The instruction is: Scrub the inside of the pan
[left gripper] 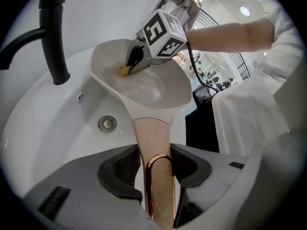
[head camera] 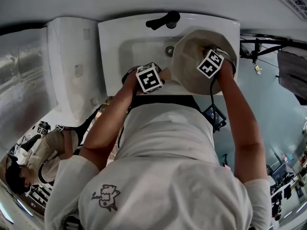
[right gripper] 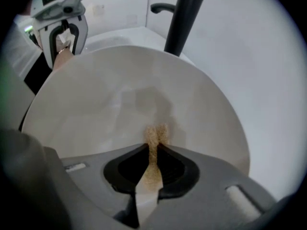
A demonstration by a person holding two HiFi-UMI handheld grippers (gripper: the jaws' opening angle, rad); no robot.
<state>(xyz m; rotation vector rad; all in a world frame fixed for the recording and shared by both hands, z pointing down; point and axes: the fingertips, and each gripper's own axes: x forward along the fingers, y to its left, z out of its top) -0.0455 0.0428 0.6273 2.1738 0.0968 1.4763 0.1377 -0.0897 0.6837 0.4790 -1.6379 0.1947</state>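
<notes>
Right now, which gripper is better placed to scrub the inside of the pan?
Right. The right gripper pinches the sponge in its fingers against the pan's inside; the left gripper is clamped on the handle, holding the pan over the sink.

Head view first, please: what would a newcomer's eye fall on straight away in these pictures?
A pale pan held tipped over the white sink, near a black faucet, draws the eye first. The left tool is clamped on its coppery handle, while the right tool presses a small yellow sponge against the pan's inside.
</notes>
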